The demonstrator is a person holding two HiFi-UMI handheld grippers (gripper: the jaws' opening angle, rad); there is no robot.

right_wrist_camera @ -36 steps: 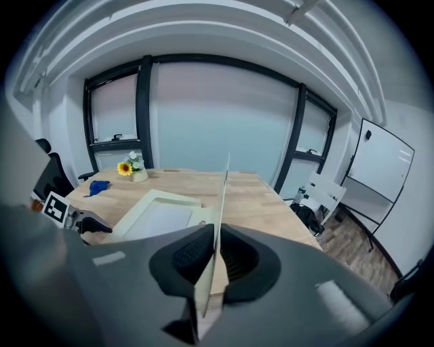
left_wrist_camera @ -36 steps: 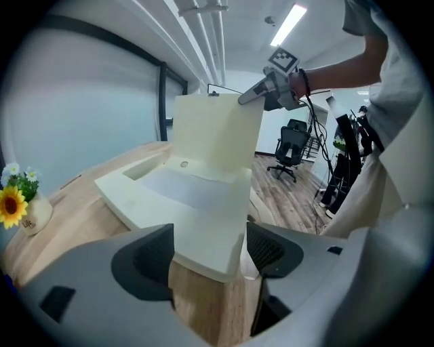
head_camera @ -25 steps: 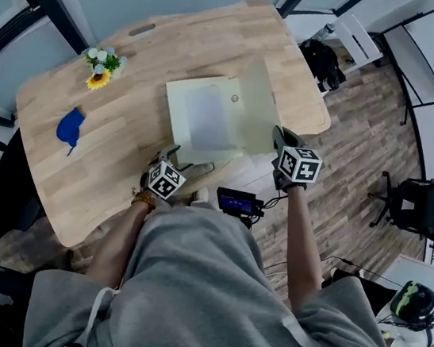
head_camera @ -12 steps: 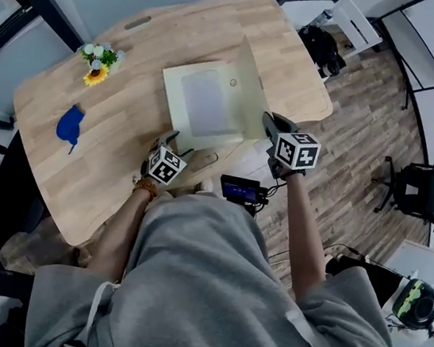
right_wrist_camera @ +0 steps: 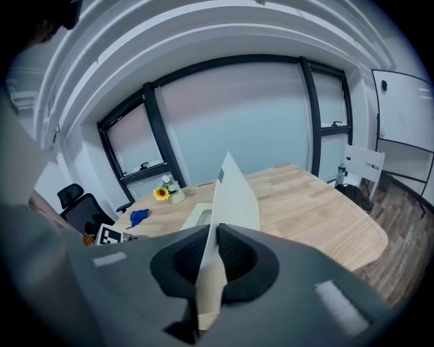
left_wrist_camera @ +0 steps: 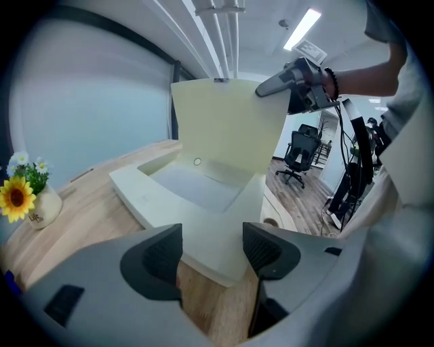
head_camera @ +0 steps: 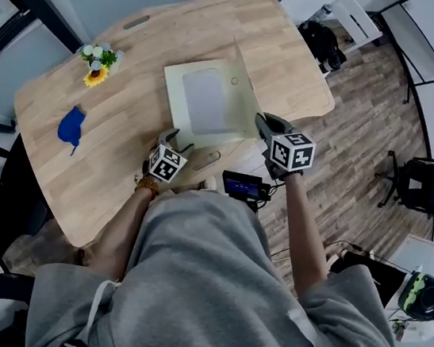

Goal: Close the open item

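A pale green flat box (head_camera: 203, 103) lies open on the wooden table (head_camera: 113, 170). Its lid (head_camera: 244, 80) stands almost upright on the right side. My right gripper (head_camera: 263, 121) is shut on the lid's free edge, and in the right gripper view the lid (right_wrist_camera: 234, 196) runs thin between the pads of the right gripper (right_wrist_camera: 212, 254). My left gripper (head_camera: 175, 140) sits at the box's near corner. Its jaws have just been closing but stand apart, with the box's corner flap (left_wrist_camera: 217, 251) between them, unpressed, in the left gripper view (left_wrist_camera: 211, 247).
A small vase of sunflowers (head_camera: 97, 66) and a blue object (head_camera: 70, 125) sit on the table's left part. A black office chair (head_camera: 417, 201) and a dark bag (head_camera: 322, 51) stand on the wood floor to the right. A small screen (head_camera: 241, 186) hangs at the person's waist.
The lid has swung up from lying flat open to nearly upright. My right gripper has moved left with it. The left gripper has stayed at the box's near corner.
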